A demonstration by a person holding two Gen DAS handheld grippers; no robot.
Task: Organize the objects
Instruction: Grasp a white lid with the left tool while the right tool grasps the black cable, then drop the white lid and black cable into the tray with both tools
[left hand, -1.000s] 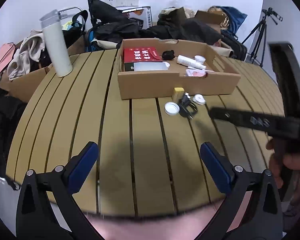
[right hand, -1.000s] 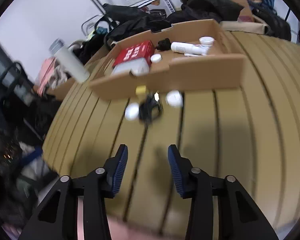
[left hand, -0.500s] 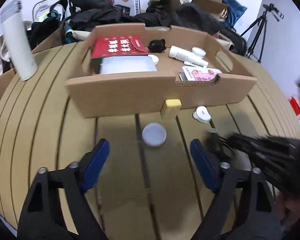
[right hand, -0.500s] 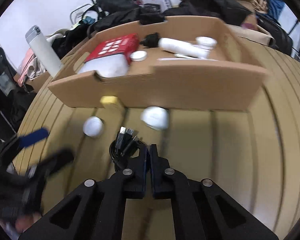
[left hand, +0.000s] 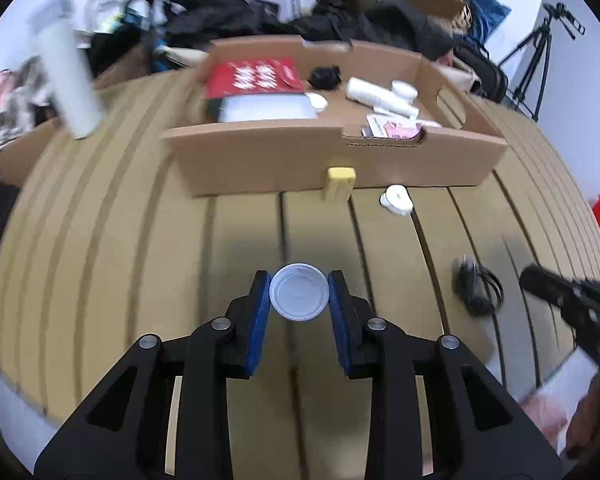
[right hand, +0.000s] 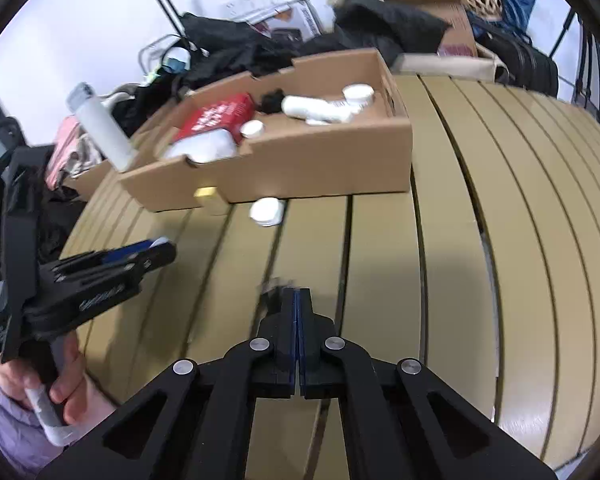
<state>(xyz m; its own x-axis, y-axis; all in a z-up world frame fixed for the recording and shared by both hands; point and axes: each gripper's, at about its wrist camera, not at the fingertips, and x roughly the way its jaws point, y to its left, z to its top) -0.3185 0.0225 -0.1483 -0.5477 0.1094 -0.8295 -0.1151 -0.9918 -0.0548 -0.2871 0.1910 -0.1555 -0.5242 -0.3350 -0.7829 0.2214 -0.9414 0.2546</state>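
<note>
Two grips just closed | left wrist: my left gripper [left hand: 299, 298] has been closing, pads now pinching white lid [left hand: 299, 297] on table [left hand: 140, 264], ready for cardboard box [left hand: 332, 160] | right wrist: my right gripper [right hand: 298, 300] fully shut; black cable [right hand: 274, 292] blurred at its tips, hold uncertain

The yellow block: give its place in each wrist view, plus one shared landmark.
Left wrist: yellow block just above centre, against the cardboard box's front wall.
Right wrist: left of centre, at the same wall.
Shared landmark: the white round case to its right.
</note>
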